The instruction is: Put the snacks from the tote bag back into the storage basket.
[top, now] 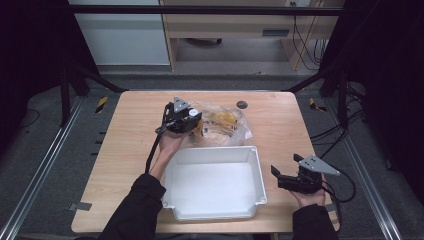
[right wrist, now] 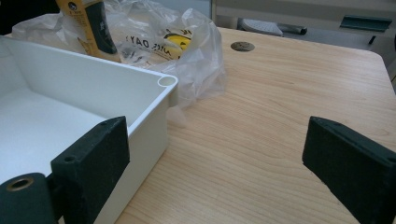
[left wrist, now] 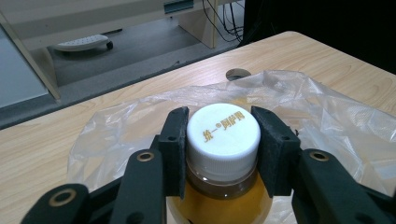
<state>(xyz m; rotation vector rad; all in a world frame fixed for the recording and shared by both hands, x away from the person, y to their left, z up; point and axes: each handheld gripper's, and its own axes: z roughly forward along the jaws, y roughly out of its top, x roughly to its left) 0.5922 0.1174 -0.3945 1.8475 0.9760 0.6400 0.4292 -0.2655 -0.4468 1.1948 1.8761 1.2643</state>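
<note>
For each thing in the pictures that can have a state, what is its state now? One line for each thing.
Bottle: upright, white cap on, gripped at the cap.
Left gripper: shut on the bottle's cap.
Right gripper: open, holding nothing, beside the tub.
White tub: empty, upright on the table.
Plastic bag: crumpled, lying behind the tub, items inside.

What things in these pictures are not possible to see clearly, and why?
- Bottle body: cut off by the bottom edge, left gripper view.
- Other contents of the plastic bag: too small and blurred by film, high view.
- White bin far side: cut off at the left edge, right gripper view.
</note>
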